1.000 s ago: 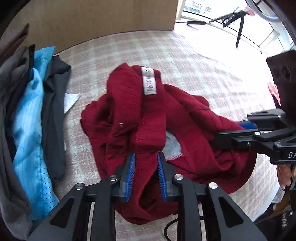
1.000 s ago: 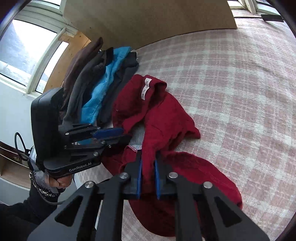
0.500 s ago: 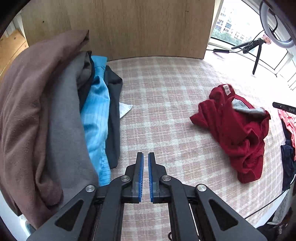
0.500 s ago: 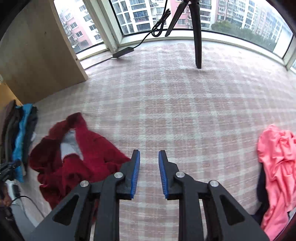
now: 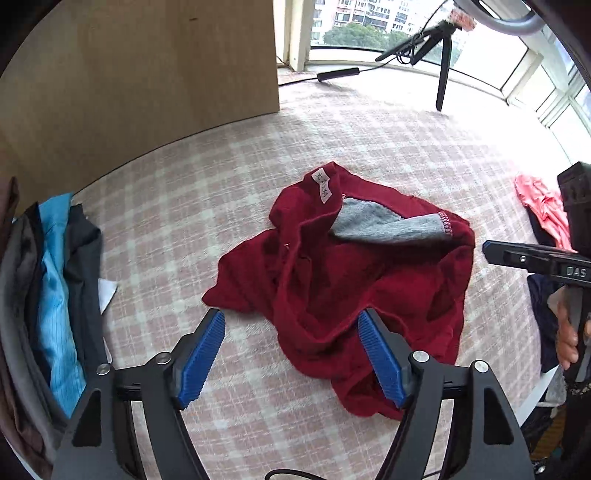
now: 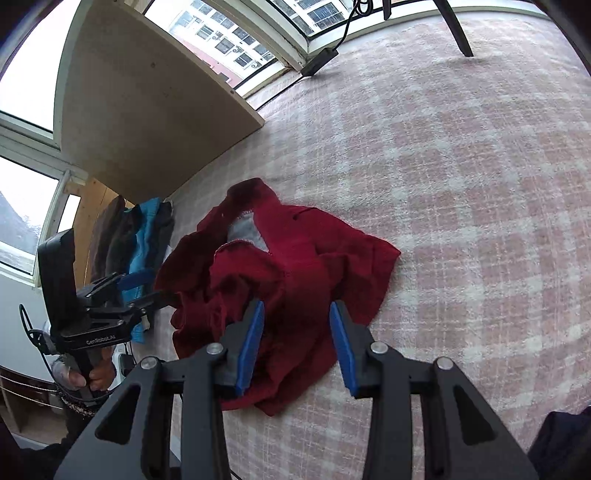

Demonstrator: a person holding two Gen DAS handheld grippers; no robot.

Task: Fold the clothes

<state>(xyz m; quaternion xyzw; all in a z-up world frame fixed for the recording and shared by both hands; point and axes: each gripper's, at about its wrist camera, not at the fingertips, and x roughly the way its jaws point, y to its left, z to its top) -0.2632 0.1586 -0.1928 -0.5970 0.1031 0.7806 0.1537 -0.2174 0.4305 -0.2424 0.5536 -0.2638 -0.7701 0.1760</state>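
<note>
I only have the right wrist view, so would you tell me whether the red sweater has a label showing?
Observer: Yes, the sweater shows a white label at its collar.
Operator: Thank you. Where is the left gripper aimed?
Observer: The left gripper is wide open, aimed at the sweater's near edge.
Operator: Are there other clothes beyond my gripper?
Observer: A pink garment lies past the right gripper, on the far side from the sweater.

A home room, high in an apartment block. A pink plaid blanket (image 5: 207,192) covers the surface ahead of the tongs, beyond it a curved bay window (image 5: 354,26) facing residential towers. Folded garments (image 5: 55,295) lie stacked to the left.
</note>
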